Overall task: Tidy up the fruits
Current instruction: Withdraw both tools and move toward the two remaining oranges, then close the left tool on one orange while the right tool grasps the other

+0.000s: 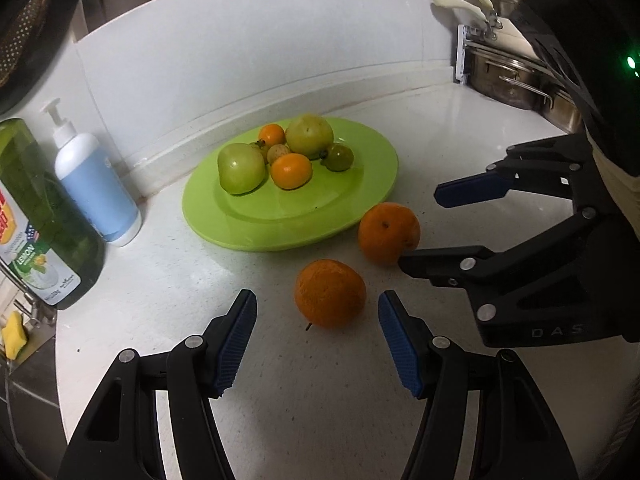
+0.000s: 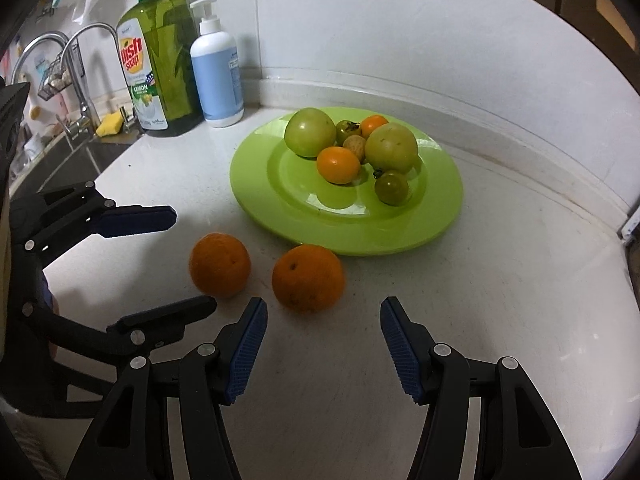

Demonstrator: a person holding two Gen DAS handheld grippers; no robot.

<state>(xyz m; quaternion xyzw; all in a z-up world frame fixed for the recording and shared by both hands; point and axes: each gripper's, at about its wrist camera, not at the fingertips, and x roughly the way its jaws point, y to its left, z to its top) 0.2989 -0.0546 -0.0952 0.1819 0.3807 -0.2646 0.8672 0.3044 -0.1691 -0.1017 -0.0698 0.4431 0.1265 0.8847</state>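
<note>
A green plate (image 1: 360,168) (image 2: 280,208) on the white counter holds several fruits: two green apples (image 1: 241,168) (image 2: 310,132), small oranges (image 1: 291,171) (image 2: 338,165) and small green ones. Two oranges lie on the counter in front of the plate. My left gripper (image 1: 318,336) is open, its fingers either side of the near orange (image 1: 330,293) (image 2: 220,264). My right gripper (image 2: 324,340) (image 1: 420,228) is open and empty, just behind the other orange (image 2: 308,278) (image 1: 389,233).
A green dish soap bottle (image 1: 40,216) (image 2: 162,64) and a white and blue pump bottle (image 1: 96,184) (image 2: 217,68) stand left of the plate by the wall. A sink with taps (image 2: 76,80) lies further left. A steel pot (image 1: 516,80) sits at the right.
</note>
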